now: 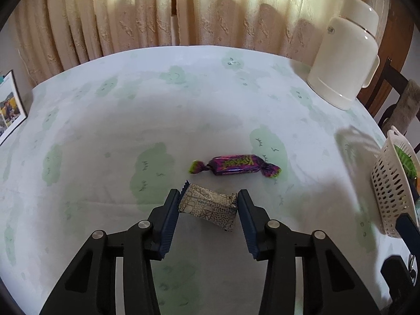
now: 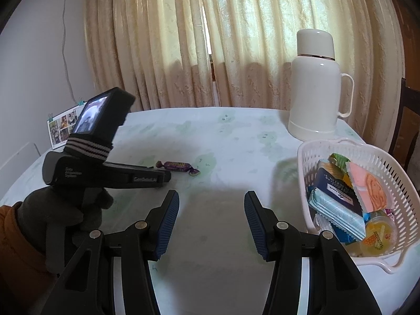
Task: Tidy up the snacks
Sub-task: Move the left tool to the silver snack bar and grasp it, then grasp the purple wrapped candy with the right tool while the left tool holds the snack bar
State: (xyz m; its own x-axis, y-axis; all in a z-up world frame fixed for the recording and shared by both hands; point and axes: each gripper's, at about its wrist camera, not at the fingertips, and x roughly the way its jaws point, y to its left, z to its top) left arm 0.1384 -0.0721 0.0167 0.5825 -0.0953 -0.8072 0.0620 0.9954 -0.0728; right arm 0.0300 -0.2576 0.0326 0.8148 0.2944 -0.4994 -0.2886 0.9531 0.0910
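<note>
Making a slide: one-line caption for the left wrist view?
Open left tongs straddle a patterned beige snack packet; purple twist-wrapped candy lies beyond.

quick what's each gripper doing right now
left gripper: open, jaws either side of the patterned snack packet, not clamped.
right gripper: open, holding nothing.

The left hand-held gripper (image 1: 208, 206) is low and level, its fingers parted; a gloved left hand (image 2: 52, 218) grips its handle. The right hand-held gripper (image 2: 211, 221) hovers, fingers spread wide, holding nothing
</note>
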